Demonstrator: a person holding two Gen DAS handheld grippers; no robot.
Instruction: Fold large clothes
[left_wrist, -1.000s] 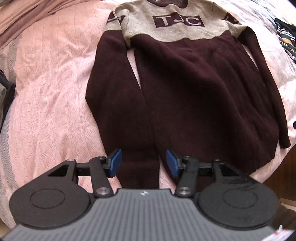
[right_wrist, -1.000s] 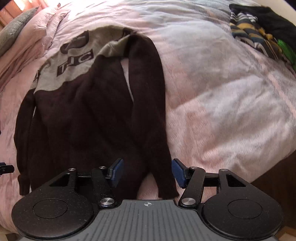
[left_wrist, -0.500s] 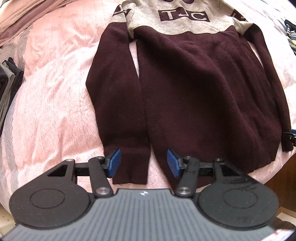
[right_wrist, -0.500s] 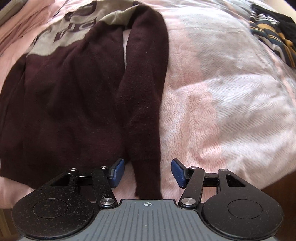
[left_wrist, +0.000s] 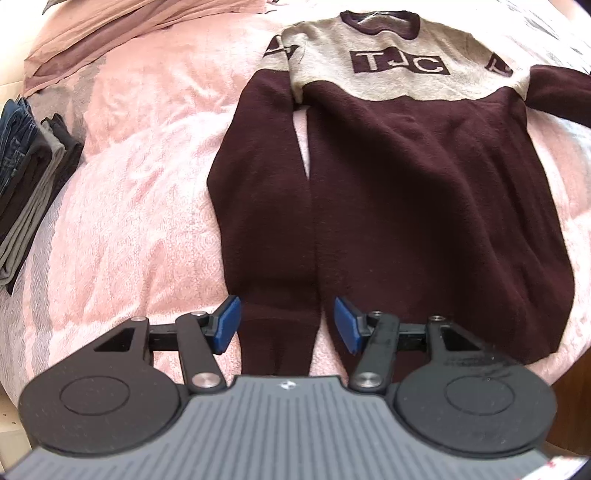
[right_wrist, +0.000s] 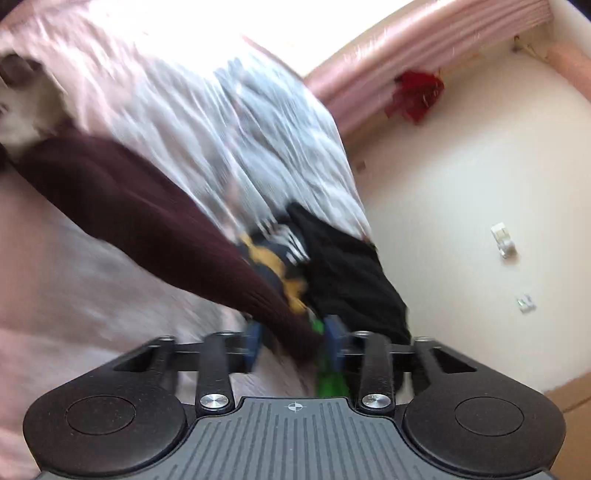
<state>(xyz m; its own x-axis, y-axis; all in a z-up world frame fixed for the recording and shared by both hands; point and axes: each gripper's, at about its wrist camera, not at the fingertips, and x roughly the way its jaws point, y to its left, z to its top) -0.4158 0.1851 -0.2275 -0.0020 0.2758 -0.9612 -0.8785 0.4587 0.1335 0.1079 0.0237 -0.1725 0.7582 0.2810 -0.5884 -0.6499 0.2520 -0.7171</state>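
You are folding a maroon and grey TJC sweater (left_wrist: 413, 177) that is lying face up on a pink bedspread (left_wrist: 140, 192). You are working on the sleeves, the first fold.

Your left gripper (left_wrist: 286, 328) is hanging over the cuff of the left sleeve (left_wrist: 266, 206), its blue pads spread to either side of the cuff and not pressing it. Its jaws have just been opening a little.

Your right gripper (right_wrist: 293, 341) is carrying the cuff of the right sleeve (right_wrist: 155, 225) between its pads, which have just widened again after a squeeze. The picture is blurred, so I cannot tell whether they are pinching it firmly.

A second ago that sleeve was lying flat beside the body and the gripper was only poised over it. Now it is lifted and stretched out, with a pile of dark clothes (right_wrist: 343, 266) behind.

Next, you probably need to swing the right sleeve across the chest, then close the left pads on their cuff.
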